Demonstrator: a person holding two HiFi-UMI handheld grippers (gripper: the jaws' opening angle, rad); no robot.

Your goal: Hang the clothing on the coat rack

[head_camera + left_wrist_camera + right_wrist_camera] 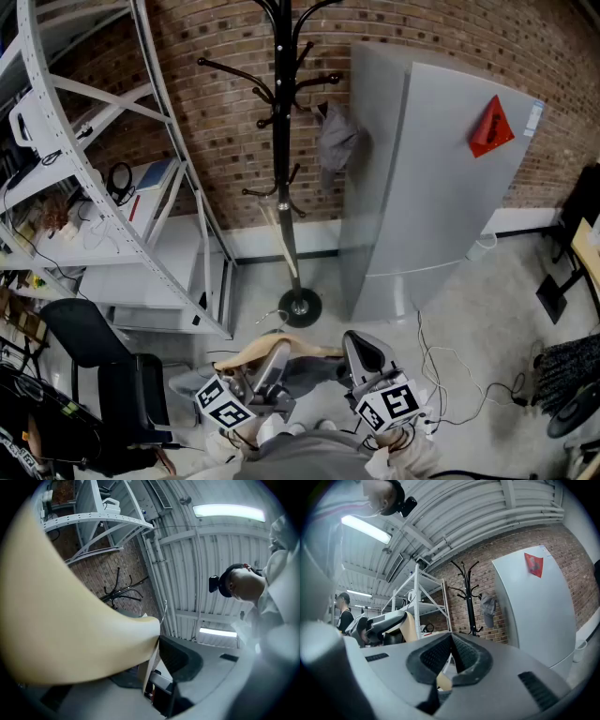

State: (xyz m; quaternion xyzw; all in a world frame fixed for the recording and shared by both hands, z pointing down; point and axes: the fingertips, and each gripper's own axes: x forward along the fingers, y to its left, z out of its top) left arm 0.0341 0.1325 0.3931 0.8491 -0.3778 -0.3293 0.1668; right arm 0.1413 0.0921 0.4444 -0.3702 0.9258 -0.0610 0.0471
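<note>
Hanger (314,352) is being clamped by left tool (273,363) and right tool (362,356); rack (281,141) is standing at 12 o'clock, well apart.

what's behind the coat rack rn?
Brick wall sits directly behind the coat rack, with white skirting at floor level. A gray cap hangs on a hook on the side toward the gray panel. The panel covers the wall beyond it.
</note>
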